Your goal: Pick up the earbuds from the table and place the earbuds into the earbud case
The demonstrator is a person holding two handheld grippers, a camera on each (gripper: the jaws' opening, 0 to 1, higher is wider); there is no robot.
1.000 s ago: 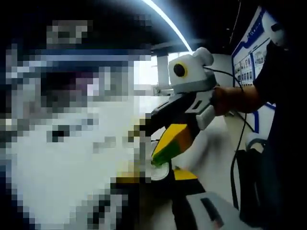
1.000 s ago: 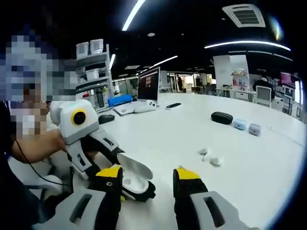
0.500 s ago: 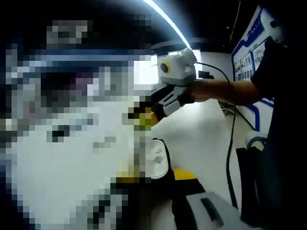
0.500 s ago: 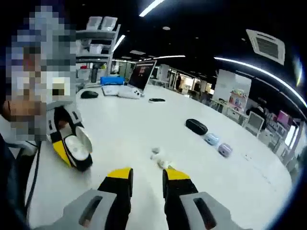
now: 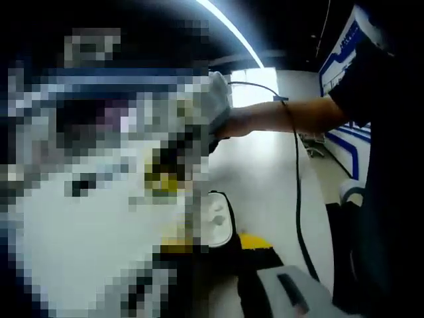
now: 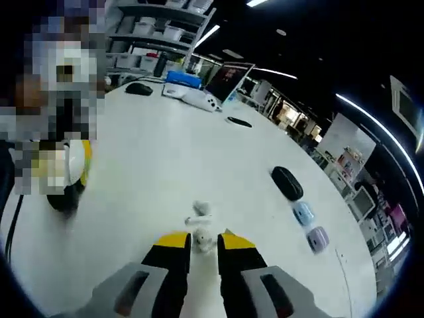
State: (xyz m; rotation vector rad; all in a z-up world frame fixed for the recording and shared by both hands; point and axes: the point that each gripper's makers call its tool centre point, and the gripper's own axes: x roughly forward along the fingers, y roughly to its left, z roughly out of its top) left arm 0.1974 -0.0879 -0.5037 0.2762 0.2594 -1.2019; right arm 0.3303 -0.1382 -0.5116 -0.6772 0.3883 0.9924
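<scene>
I am only partway in: the two small white earbuds [image 6: 199, 225] are lying on the wide white table [image 6: 159, 159], not yet lifted, and neither is sitting in the open white earbud case [image 5: 219, 222]. Judging by that, everything is left to do: grasp, carry, seat. My right gripper [image 6: 204, 241] is hovering right over the earbuds, its yellow-tipped jaws standing narrowly apart with only a slim gap between them; the nearer earbud is lying in that gap at the tips, and the farther one is lying just beyond it. I cannot tell whether the tips are touching it. My left gripper [image 5: 218, 242] is pinching the earbud case between its yellow-tipped jaws, the case's lid standing open and its white inside facing the camera. In the right gripper view the case is off to the left of the earbuds, well apart from them, half hidden. Beyond the earbuds a black oval case [image 6: 287, 182], a pale blue case [image 6: 303, 213] and a lilac case [image 6: 318, 237] are lying in a row.
</scene>
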